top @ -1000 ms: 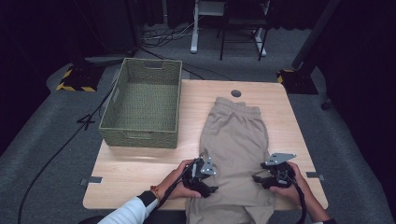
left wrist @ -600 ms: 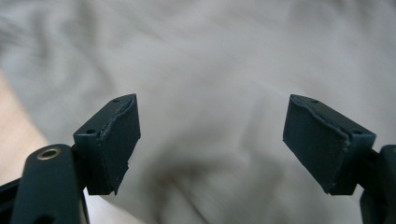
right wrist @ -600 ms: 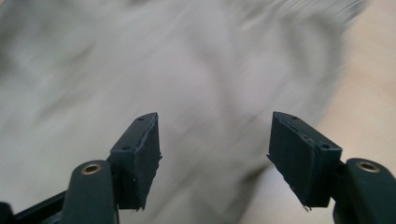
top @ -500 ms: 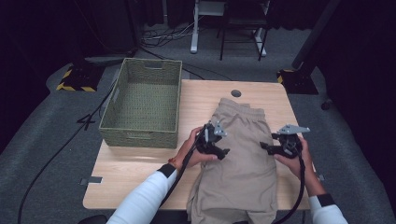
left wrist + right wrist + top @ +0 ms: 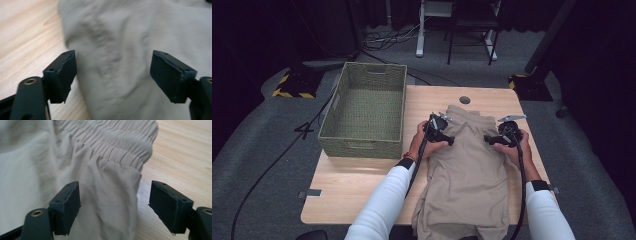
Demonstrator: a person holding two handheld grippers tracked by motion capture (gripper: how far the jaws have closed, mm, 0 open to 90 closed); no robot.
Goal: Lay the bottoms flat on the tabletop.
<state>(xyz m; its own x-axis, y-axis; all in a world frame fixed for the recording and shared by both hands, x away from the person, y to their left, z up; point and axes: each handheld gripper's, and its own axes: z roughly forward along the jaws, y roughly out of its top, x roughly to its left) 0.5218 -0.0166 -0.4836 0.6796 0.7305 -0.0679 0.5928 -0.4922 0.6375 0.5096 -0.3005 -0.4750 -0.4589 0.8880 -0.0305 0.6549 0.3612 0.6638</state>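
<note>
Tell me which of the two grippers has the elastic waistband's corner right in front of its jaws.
The right gripper: its open jaws straddle the beige fabric shorts just below the gathered waistband's corner; the left gripper faces plain fabric.

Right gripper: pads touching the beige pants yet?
Apart. The right gripper view shows the right gripper with jaws wide open, the pants edge near the waistband lying between them, with a gap beside each pad.

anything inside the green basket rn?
Nothing shows inside the green basket: its woven floor is bare in the high view. The strip just behind its near wall is hidden. The beige trousers lie beside it on the table, not in it.
</note>
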